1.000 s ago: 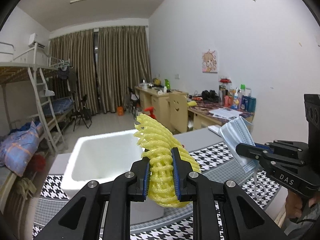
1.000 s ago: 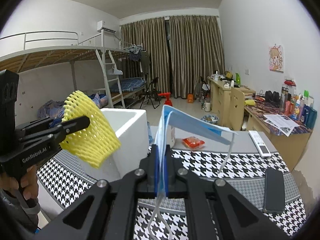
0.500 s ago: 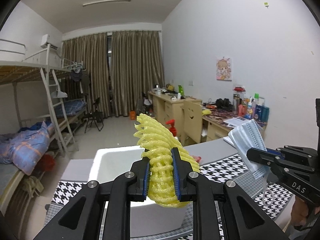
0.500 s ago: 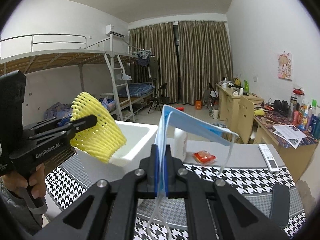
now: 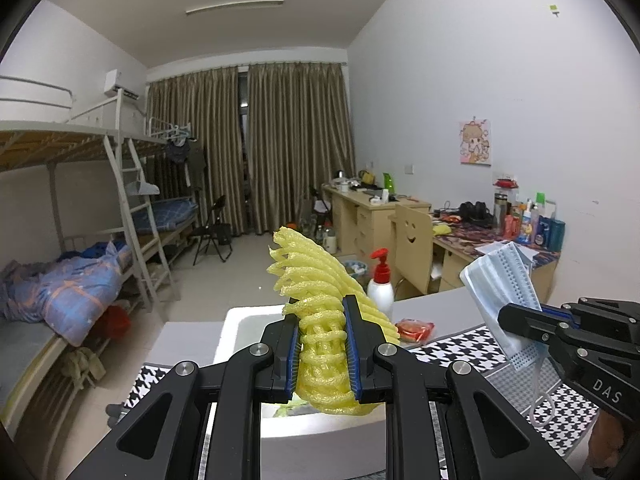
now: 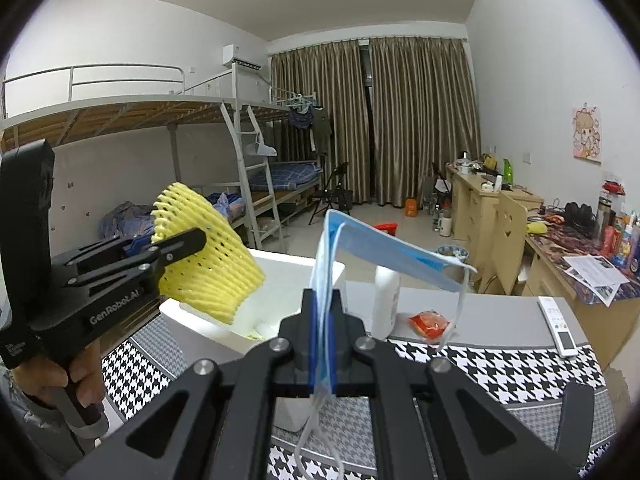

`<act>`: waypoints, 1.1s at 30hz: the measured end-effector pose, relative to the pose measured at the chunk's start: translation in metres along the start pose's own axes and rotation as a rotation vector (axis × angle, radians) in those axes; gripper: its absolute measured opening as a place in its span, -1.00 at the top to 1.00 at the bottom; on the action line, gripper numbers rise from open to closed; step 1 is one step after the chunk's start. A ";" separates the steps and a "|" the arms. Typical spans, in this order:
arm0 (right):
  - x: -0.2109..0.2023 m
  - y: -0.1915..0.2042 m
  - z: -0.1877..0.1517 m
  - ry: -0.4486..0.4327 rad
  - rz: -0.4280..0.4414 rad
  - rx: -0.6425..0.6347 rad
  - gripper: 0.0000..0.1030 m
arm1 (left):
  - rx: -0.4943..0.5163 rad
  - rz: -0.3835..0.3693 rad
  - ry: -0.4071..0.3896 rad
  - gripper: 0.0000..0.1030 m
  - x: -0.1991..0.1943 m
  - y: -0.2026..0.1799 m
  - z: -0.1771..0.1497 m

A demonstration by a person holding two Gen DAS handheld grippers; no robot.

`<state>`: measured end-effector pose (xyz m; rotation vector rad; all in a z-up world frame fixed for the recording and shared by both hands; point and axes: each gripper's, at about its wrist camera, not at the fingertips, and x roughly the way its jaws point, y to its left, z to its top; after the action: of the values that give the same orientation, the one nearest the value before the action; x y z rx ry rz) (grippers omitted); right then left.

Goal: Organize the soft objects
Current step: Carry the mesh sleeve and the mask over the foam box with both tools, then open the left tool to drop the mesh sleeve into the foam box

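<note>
Open box (pump bottle beside)

Right claw: closed on a blue face mask — the mask folds over forward and its ear loops hang below the pads
Left claw: at the left, clamped on a yellow foam net, held by a hand over the near corner of the box
White foam box: open-topped, standing on the worktop, something pale green inside
Worktop: houndstooth cloth over a grey surface
White bottle: upright, just right of the box
Red packet: lying just beside the bottle
Remote: white, near the far right edge — well apart from the packet
</note>
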<state>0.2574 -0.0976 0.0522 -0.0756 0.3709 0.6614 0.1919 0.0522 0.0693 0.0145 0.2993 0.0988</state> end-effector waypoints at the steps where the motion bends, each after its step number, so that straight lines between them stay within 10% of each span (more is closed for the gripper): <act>1: 0.002 0.001 0.000 0.004 0.003 -0.002 0.86 | -0.004 0.001 0.003 0.60 0.002 0.001 0.001; 20: 0.023 0.027 0.011 0.022 0.030 -0.045 0.86 | -0.019 0.069 0.063 0.58 0.036 0.020 -0.002; 26: 0.028 0.029 0.013 0.031 0.024 -0.054 0.86 | -0.027 0.064 0.091 -0.24 0.044 0.028 -0.005; 33: 0.032 0.035 0.016 0.033 0.024 -0.069 0.86 | -0.048 0.088 0.080 -0.61 0.041 0.037 -0.007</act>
<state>0.2640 -0.0480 0.0571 -0.1477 0.3809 0.6970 0.2257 0.0932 0.0518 -0.0239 0.3762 0.1947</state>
